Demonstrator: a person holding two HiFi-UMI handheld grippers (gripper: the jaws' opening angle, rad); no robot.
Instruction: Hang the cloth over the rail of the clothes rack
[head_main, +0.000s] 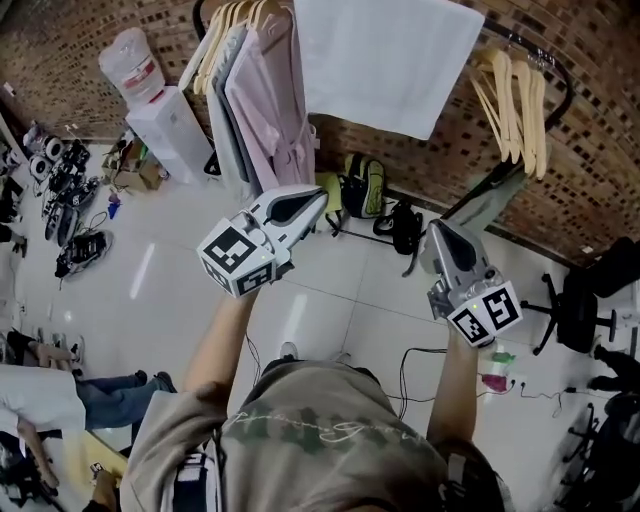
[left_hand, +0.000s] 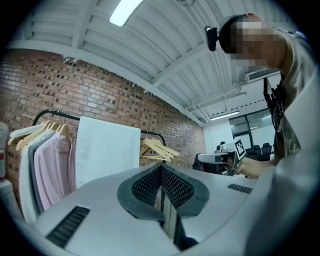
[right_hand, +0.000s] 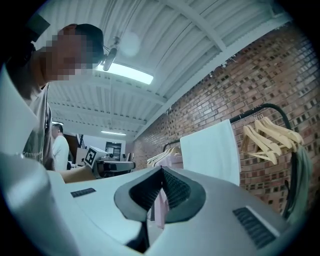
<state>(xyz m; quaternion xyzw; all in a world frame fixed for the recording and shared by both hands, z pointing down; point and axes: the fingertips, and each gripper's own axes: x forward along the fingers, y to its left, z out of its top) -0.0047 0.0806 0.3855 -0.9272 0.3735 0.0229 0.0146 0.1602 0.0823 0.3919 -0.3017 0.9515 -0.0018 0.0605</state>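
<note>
One white cloth (head_main: 385, 60): draped over the rail (head_main: 548, 62) of the clothes rack, between pink garments (head_main: 268, 110) and bare wooden hangers (head_main: 510, 105), hanging flat. Two grippers: left gripper (head_main: 316, 198) and right gripper (head_main: 437, 232), jaws pressed together on nothing, both well apart from the cloth. Hanging judged complete; nothing evidently left.

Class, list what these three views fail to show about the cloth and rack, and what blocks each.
- Head view: the cloth covers the rack rail beneath it, and the picture's top edge cuts off the fold.
- Left gripper view: the left gripper hides the cloth's hem.
- Right gripper view: the right gripper hides the rack's feet.
</note>
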